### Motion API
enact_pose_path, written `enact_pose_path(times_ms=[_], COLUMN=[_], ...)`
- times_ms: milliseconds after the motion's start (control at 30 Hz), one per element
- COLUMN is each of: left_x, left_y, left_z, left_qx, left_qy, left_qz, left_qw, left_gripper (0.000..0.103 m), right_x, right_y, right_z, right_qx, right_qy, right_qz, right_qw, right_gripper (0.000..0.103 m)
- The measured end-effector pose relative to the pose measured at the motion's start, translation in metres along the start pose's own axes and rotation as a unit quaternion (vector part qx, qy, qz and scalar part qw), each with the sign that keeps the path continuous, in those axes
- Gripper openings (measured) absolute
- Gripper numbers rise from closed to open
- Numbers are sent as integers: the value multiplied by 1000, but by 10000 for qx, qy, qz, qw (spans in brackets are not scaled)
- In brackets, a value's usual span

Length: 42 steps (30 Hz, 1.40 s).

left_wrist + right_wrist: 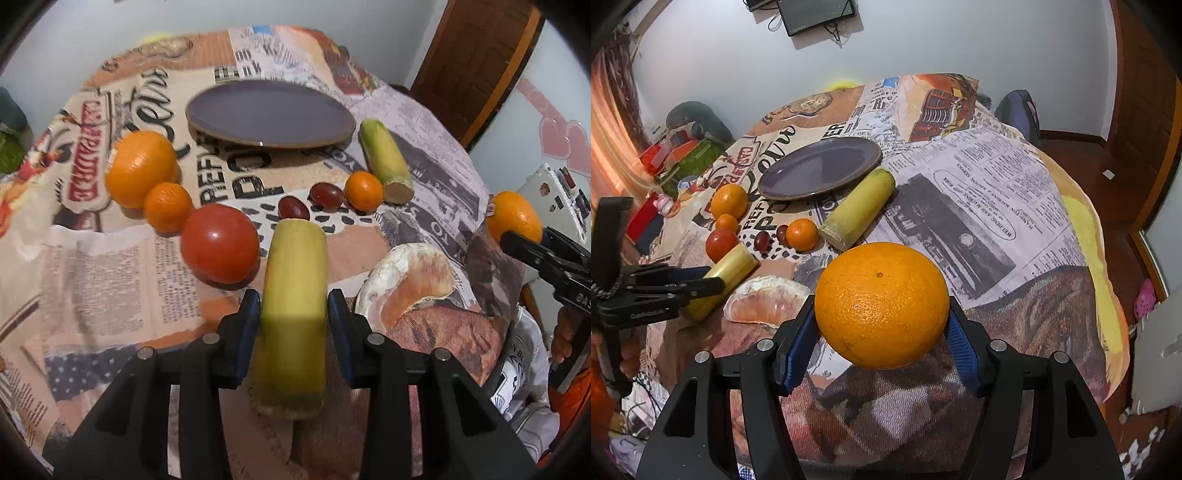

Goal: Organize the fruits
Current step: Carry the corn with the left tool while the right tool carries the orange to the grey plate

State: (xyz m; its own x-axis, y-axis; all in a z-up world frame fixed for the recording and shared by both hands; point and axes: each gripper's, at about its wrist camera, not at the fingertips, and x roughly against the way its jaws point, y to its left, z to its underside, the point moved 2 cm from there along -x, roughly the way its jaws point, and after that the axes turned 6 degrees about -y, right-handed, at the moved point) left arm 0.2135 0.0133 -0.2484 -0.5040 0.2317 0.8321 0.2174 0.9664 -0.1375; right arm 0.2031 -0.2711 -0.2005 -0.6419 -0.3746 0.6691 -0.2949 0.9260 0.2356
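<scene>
Over the tablecloth point(110, 266), left tongs point(293, 306) pinch a banana piece point(295, 280) (lengthwise, pointing away); right tongs point(882, 314) clamp an orange point(882, 304).

Newsprint tablecloth point(979, 192) — wall monitor point(816, 14), wooden door point(476, 62).

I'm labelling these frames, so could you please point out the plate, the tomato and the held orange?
plate point(269, 110): left wrist view, bare centre.
tomato point(219, 242): left wrist view, front face.
orange point(881, 304): right wrist view, front skin.

Glossy purple plate point(269, 112) on matt printed cloth point(110, 266); dimpled orange point(881, 304), smooth shiny tomato point(219, 243)
</scene>
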Motion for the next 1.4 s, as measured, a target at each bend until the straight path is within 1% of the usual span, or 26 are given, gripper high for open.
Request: enact_pose_path(times_ms=[267, 467, 567, 767, 1000, 1100, 1200, 1400], left_x=[-22, -22, -10, 32, 75, 88, 98, 109], left_y=[-4, -6, -6, -11, -13, -13, -12, -6], left_z=[-9, -11, -11, -19, -37, -48, -58, -76], left_qx=[-98, -127, -75, -164, -135, -55, -31, 36], left_qy=[179, 76, -39, -516, -1119, -1344, -1560, -1838], left_qz=[-41, -124, -126, -93, -100, -37, -52, -100], left_qw=[9998, 9998, 9999, 9985, 9936, 9909, 9877, 9829], left_gripper=[38, 38, 38, 37, 37, 37, 37, 37], right_x=[-7, -3, 1, 12, 23, 24, 23, 17], right_y=[1, 3, 5, 14, 32, 40, 47, 56], right_z=[-6, -13, -20, -35, -58, -68, -79, -100], right_qx=[6, 50, 101, 202, 448, 581, 695, 836], right_qy=[-29, -121, -218, -489, -821, -953, -1061, -1238], right_qz=[-102, -109, -104, -92, -126, -133, -134, -156], right_qw=[9999, 9999, 9997, 9986, 9955, 9937, 9918, 9887], right_gripper=[62, 62, 62, 62, 62, 62, 62, 62])
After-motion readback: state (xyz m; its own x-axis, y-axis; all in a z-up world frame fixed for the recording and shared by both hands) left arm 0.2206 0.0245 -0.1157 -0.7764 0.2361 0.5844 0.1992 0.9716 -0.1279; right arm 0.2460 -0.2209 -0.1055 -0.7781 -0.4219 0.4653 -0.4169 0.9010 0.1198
